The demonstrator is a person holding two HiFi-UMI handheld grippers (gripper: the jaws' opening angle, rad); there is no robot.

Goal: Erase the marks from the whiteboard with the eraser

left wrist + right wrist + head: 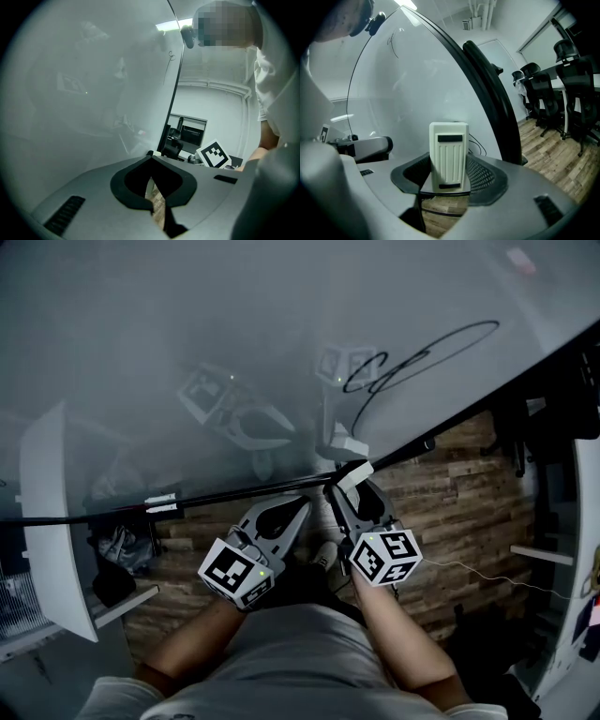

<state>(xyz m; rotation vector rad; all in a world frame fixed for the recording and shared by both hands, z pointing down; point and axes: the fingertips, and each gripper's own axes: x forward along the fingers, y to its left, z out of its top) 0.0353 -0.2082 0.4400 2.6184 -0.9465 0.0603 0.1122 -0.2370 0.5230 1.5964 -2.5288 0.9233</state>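
Your right claw (351, 486) grips the eraser (449, 154) upright between its jaws, by the whiteboard's (234, 324) bottom edge; left claw (151, 157) closed, empty.

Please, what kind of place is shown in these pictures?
Probably an office or meeting room: a large whiteboard with a black scribble, black office chairs and a wood-plank floor. The right gripper holds the eraser.

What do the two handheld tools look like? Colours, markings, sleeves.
Both are grey plastic with dark-lined tapered jaws. The left tool and right tool each carry a white cube with black square markers. A thin pale cable trails from the right one. Pale short-sleeved shirt.
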